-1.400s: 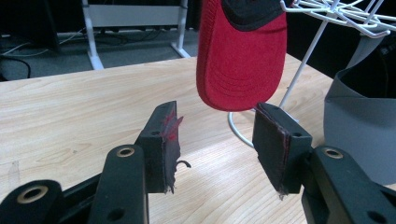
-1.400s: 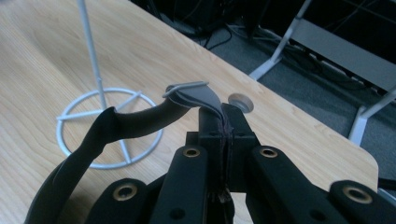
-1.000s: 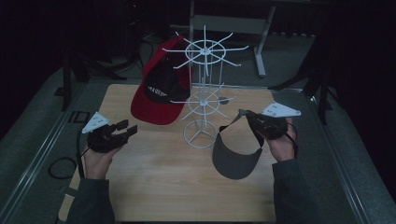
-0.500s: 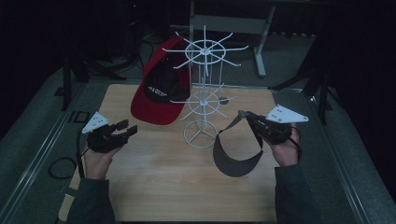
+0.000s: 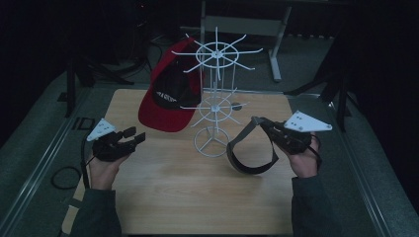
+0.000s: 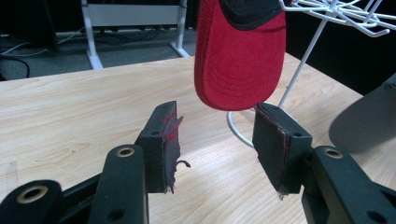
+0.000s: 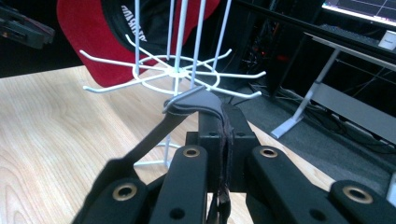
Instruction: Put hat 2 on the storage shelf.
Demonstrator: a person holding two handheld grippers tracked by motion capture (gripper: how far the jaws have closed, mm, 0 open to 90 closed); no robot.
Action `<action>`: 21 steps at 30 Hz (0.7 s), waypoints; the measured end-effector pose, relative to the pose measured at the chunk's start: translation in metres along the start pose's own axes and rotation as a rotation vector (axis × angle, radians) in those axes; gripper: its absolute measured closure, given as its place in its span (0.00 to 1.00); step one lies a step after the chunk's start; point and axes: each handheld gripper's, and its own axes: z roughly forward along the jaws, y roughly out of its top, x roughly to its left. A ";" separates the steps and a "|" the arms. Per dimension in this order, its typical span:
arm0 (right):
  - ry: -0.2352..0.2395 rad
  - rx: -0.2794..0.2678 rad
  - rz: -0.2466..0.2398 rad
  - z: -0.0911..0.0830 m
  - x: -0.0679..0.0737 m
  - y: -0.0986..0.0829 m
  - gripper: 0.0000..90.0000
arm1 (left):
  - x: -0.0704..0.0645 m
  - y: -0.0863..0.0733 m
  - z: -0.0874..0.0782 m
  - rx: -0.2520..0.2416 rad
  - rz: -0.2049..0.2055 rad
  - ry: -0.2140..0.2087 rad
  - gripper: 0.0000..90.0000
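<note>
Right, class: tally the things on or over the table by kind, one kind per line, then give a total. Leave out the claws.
Caps: 1, the red cap hanging on the rack
Visors: 1, the grey visor held by the right claw
Racks: 1, the white wire rack
Total: 3

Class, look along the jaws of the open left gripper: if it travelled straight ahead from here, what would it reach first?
Most likely the red cap's brim, which hangs ahead of the left gripper, above the jaw line; going lower, it might meet the white rack's base ring instead. Depth is unclear.
</note>
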 end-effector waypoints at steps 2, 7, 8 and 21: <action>0.002 -0.001 0.000 0.000 0.001 0.001 0.98 | 0.000 0.000 0.000 -0.001 0.000 0.001 0.57; 0.017 -0.011 0.005 -0.001 0.001 0.004 0.98 | 0.000 0.000 0.000 0.001 -0.001 0.001 0.57; 0.016 -0.012 0.004 -0.001 0.001 0.004 0.98 | 0.000 0.000 0.000 0.001 0.000 0.000 0.57; 0.046 -0.043 0.025 -0.007 0.000 0.010 0.98 | 0.001 0.000 0.000 0.000 -0.006 -0.004 0.57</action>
